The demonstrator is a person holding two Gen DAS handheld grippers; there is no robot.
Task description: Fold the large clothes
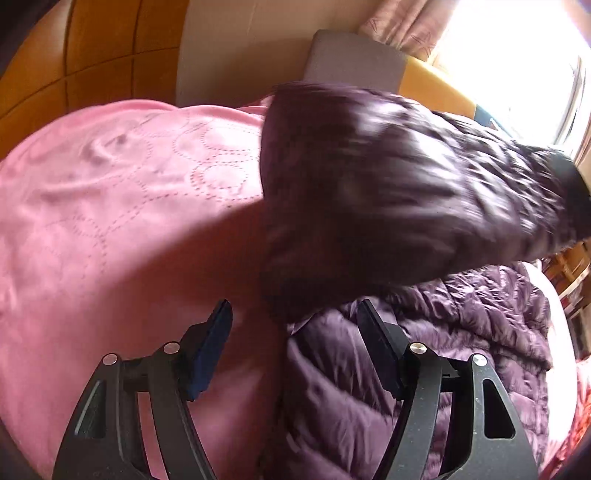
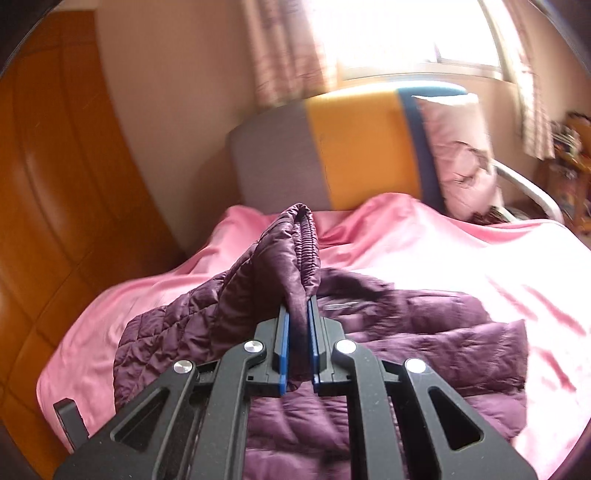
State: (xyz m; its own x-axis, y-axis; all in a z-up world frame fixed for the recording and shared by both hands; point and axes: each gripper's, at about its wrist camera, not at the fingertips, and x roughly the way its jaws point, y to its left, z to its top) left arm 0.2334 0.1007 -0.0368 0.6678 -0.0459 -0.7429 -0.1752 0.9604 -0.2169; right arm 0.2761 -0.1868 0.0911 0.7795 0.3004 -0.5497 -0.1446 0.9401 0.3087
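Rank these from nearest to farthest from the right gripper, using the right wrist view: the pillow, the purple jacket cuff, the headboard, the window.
1. Purple jacket cuff: pinched in the right gripper, rising just ahead.
2. Headboard: across the pink bed cover, centre.
3. Pillow: leaning on the headboard at right; too close to call against it.
4. Window: behind, top.

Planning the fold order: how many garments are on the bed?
1: a purple quilted jacket spread on the pink bedspread, its sleeve lifted by the right gripper. Others could lie out of view.
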